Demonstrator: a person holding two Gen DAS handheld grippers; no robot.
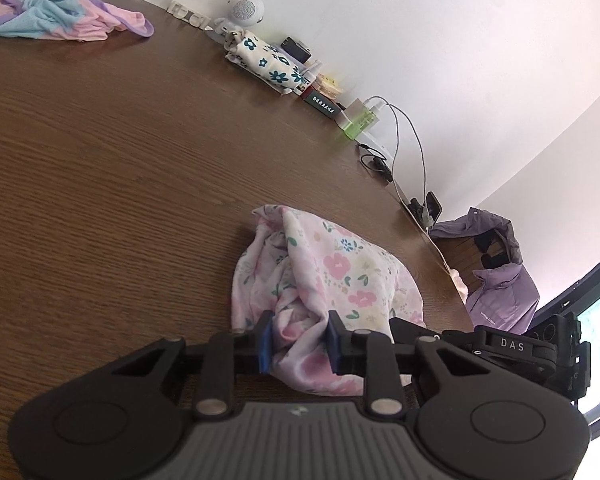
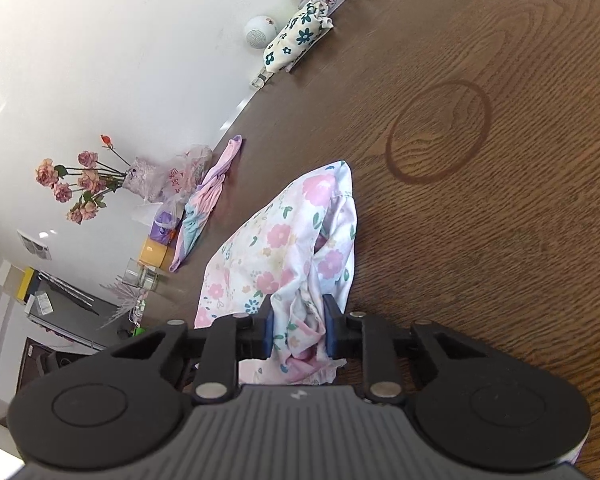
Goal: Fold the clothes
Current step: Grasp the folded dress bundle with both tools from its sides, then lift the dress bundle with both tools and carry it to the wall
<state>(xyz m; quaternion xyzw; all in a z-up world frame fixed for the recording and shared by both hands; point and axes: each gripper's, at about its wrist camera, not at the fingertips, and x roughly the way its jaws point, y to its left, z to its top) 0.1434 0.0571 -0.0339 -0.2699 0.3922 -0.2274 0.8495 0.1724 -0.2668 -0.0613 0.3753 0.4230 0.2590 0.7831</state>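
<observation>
Pink floral cotton garment (image 1: 332, 276) bunched on brown wood surface (image 1: 120, 168). Left gripper (image 1: 298, 340) and right gripper (image 2: 298, 330) fingers both pinch it. Best to pull the corners apart evenly.

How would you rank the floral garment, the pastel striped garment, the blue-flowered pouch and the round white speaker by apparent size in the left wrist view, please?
1. floral garment, though nearest the camera.
2. pastel striped garment.
3. blue-flowered pouch.
4. round white speaker.
</observation>
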